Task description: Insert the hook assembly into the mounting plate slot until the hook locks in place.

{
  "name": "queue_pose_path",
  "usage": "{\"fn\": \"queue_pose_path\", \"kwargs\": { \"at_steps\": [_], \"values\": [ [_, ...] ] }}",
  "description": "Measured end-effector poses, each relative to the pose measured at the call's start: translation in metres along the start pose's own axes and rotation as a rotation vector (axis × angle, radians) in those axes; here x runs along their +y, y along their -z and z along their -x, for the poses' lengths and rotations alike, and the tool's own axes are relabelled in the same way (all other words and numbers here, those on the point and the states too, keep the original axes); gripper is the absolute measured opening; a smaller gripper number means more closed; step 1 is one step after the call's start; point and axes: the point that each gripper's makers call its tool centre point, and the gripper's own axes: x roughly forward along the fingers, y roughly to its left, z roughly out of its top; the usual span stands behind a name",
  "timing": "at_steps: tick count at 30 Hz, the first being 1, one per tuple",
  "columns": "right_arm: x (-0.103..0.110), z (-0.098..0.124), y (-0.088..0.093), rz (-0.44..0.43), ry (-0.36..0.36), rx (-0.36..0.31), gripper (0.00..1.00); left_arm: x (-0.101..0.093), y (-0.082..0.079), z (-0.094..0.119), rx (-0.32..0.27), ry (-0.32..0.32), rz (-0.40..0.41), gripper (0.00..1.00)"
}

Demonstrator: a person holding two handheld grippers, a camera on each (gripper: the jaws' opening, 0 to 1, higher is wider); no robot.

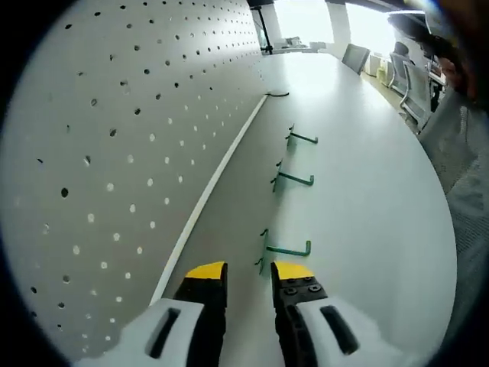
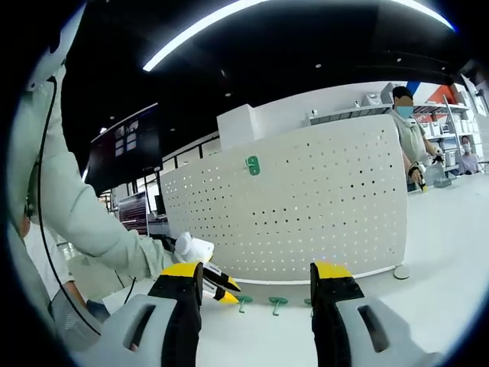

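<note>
Left gripper [image 1: 248,273] low over worktop [image 1: 367,199], jaws apart, grasping nothing. Nearest green hook [image 1: 286,250] just ahead of jaw tips, slightly toward right jaw; long axis across jaw line, lying flat. Two more hooks [image 1: 294,179] [image 1: 301,138] farther along pegboard [image 1: 114,153] foot, none touching board.

Right gripper [image 2: 258,279] well back from pegboard, jaws wide, empty. One green hook [image 2: 253,164] already mounted high on pegboard. Left gripper nearer to loose hooks. No containers.
</note>
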Motion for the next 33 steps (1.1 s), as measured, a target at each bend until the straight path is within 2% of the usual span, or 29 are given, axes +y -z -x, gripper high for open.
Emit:
{"fn": "queue_pose_path", "kwargs": {
  "at_steps": [14,19,33],
  "values": [
    [-0.004,0.000,0.001,-0.024,0.009,0.001,0.55,-0.005,-0.005,-0.007,0.014,0.040,-0.031,0.14],
    [-0.006,0.001,0.001,-0.034,0.016,0.000,0.55,-0.011,-0.007,-0.008,0.018,0.051,-0.033,0.05],
    [-0.011,0.002,0.001,-0.060,0.033,-0.004,0.53,-0.013,-0.008,-0.009,0.033,0.035,-0.025,0.04]
  ]
}}
